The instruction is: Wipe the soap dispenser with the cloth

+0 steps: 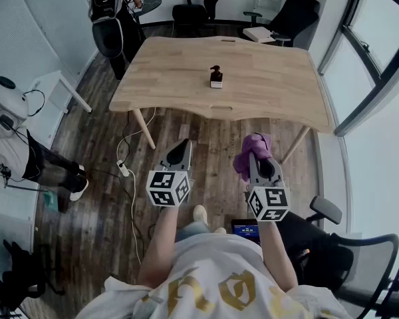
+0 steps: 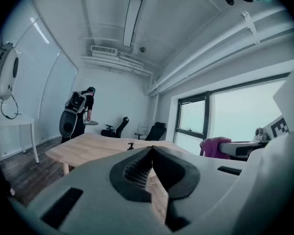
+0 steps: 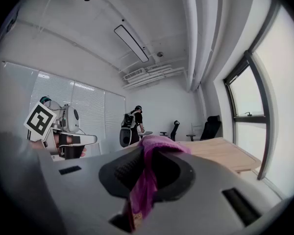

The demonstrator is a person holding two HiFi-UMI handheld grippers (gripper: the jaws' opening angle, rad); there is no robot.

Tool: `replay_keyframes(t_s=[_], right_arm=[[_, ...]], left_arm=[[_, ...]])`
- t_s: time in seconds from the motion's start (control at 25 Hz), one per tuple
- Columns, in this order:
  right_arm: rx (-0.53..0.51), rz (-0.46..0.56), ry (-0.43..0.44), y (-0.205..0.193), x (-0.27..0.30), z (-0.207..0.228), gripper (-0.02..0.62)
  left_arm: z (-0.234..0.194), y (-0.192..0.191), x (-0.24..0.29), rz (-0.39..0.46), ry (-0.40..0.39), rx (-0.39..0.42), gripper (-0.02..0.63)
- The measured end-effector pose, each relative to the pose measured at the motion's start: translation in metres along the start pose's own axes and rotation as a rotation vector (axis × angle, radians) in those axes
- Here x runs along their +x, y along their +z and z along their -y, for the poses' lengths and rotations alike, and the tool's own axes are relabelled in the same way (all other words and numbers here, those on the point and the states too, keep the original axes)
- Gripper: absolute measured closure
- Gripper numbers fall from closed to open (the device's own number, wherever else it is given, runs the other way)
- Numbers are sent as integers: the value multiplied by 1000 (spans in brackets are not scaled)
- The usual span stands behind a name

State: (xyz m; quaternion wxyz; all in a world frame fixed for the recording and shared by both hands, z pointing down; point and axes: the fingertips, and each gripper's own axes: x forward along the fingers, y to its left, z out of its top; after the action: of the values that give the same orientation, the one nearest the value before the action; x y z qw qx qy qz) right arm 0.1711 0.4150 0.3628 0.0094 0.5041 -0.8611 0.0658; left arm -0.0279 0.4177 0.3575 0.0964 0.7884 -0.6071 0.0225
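Note:
A small dark soap dispenser (image 1: pixel 216 76) stands upright near the middle of the wooden table (image 1: pixel 173 78), far ahead of both grippers; it shows tiny in the left gripper view too (image 2: pixel 131 146). My right gripper (image 1: pixel 255 150) is shut on a purple cloth (image 1: pixel 249 153), which bunches over its jaw tips and hangs between the jaws (image 3: pixel 146 180). My left gripper (image 1: pixel 184 143) is shut with nothing in it, its jaws meeting at the tips (image 2: pixel 152 150). Both grippers are held level over the floor, short of the table's near edge.
Office chairs (image 1: pixel 189 12) stand beyond the table's far side. A person with a backpack (image 1: pixel 110 8) stands at the far left corner. A white side table (image 1: pixel 53 85) is at the left, cables and a power strip (image 1: pixel 123 169) lie on the floor, and a chair (image 1: pixel 332 244) is at my right.

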Motion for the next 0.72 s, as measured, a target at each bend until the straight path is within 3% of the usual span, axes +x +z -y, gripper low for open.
replay_keyframes(t_s=[0.2,0.4,0.52,0.72], right_arm=[[0,-17,7,-5,-4,-4,552],[-20,-24,24,-5,4,-8,552],[-33,-23,27,-5,14,-3,552],[-20,-20,17,-5,38,13,552]], left_arm=[[9,-6,-5,-11,-34,57,597],[7,-13,2,-20,-53,29,597],[-3,-16,13,-28,-23,4,597],[-23,-19,38,-64,19,28,597]])
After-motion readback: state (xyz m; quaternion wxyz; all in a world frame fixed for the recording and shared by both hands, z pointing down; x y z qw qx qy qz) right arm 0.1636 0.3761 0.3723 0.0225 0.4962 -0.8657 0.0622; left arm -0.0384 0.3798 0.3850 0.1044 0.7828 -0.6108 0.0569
